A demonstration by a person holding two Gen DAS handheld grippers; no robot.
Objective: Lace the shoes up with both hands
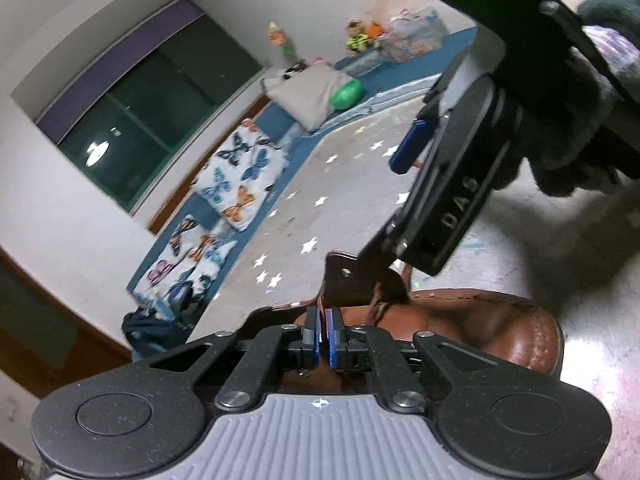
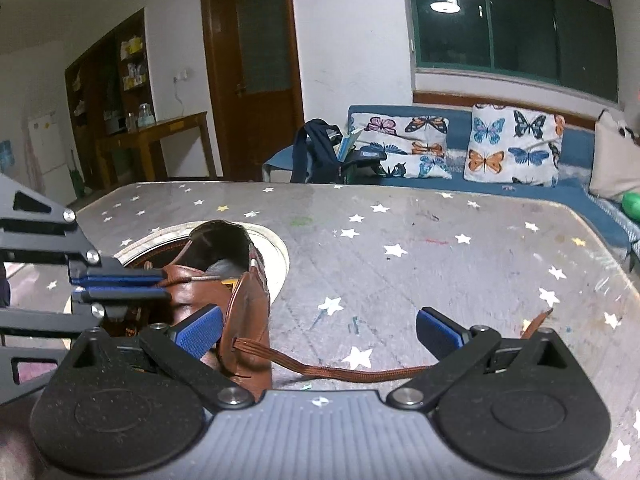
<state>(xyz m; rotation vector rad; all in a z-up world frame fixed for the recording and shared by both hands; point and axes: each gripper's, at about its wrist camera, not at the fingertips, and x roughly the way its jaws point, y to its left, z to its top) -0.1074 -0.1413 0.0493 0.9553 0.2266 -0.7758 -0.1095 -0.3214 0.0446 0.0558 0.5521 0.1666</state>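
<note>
Right wrist view: my right hand-held gripper (image 2: 318,334) is gaping over the brown lace (image 2: 360,372); left hand-held gripper (image 2: 166,286) is pinching lace at the boot (image 2: 224,292), so I should be closing squarely.

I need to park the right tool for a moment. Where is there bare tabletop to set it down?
Free: the star-dotted tabletop to the right of the brown shoe, stretching back toward the blue sofa. Only the loose lace crosses its near strip. Crowded: around the shoe, where the shut left tool sits at the lace and the open right tool straddles the shoe's flap.
</note>
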